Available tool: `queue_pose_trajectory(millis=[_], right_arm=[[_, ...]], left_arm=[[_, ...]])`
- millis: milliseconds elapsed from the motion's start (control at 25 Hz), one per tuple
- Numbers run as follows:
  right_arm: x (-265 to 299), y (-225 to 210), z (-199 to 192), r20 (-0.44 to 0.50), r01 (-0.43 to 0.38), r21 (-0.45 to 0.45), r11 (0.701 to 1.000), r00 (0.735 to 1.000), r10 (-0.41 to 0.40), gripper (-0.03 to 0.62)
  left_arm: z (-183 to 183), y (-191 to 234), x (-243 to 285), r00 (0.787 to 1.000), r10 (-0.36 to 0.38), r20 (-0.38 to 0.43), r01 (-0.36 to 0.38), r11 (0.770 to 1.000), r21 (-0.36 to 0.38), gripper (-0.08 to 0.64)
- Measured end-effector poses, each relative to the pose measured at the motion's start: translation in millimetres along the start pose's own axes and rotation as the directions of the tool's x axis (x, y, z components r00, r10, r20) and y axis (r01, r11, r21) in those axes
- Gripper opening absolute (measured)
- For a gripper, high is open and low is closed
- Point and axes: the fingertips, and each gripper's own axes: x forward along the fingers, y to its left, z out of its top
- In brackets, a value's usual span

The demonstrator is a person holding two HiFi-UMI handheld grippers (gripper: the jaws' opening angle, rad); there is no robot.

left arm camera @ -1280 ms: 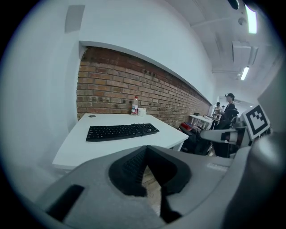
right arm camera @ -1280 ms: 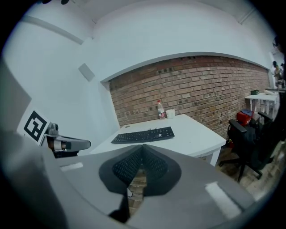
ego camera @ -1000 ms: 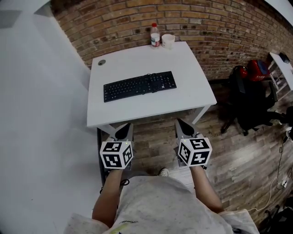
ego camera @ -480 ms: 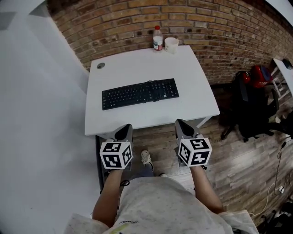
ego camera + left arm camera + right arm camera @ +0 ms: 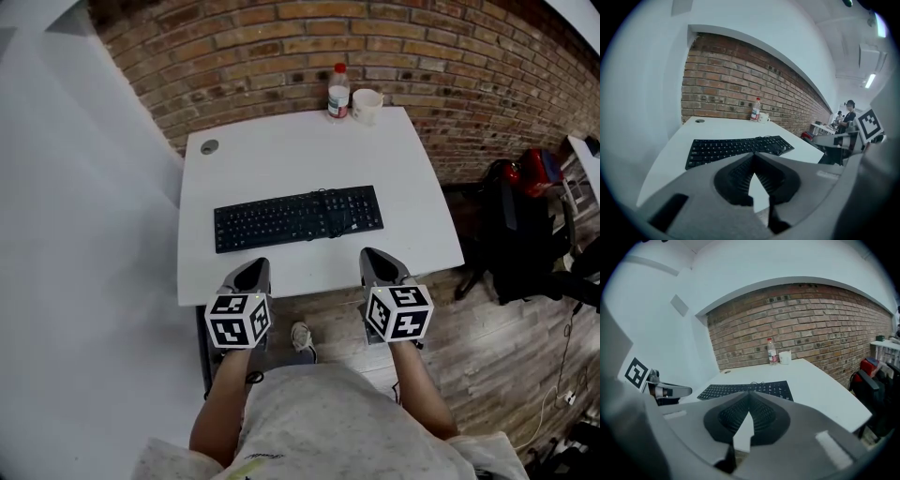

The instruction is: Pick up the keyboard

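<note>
Black keyboard flat on the white table, somewhat nearer the front edge than the back, long side running left to right. Thin cord lying across the keys right of middle. Untouched by either gripper.

At the table's front edge, left gripper in line with the keyboard's left part and right gripper in line with its right end. Both aimed toward it and tilted downward, well apart from each other. Jaws of each pressed together at the tips, clenched on nothing, with only tabletop and keyboard beyond.

At the far edge, a clear bottle with a red cap and a white cup, side by side before the brick wall. Near the far left corner, a round grey cable hole.

To the right, on the wood floor, a black chair with something red beside it.
</note>
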Motion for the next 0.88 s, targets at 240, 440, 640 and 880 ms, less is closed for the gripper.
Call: queue_pose_trajectory(millis=[240, 440, 640, 880], right_arm=[[47, 3, 11, -0.026, 0.018, -0.011, 1.0, 1.0, -0.018, 0.011], [81, -1, 10, -0.064, 0.043, -0.024, 0.999, 0.997, -0.045, 0.02], [103, -15, 13, -0.079, 0.093, -0.026, 0.995, 0.992, -0.094, 0.067], [121, -29, 10, -0.115, 0.134, -0.04, 0.99, 0.984, -0.138, 0.127]], left_arm=[[16, 45, 27, 1.0, 0.014, 0.003, -0.014, 1.0, -0.017, -0.003], [20, 97, 41, 0.996, 0.086, 0.006, -0.085, 0.995, -0.044, 0.06], [20, 142, 59, 0.993, 0.12, -0.015, -0.121, 0.991, -0.051, 0.15], [10, 176, 81, 0.987, 0.142, -0.071, -0.147, 0.987, -0.062, 0.249]])
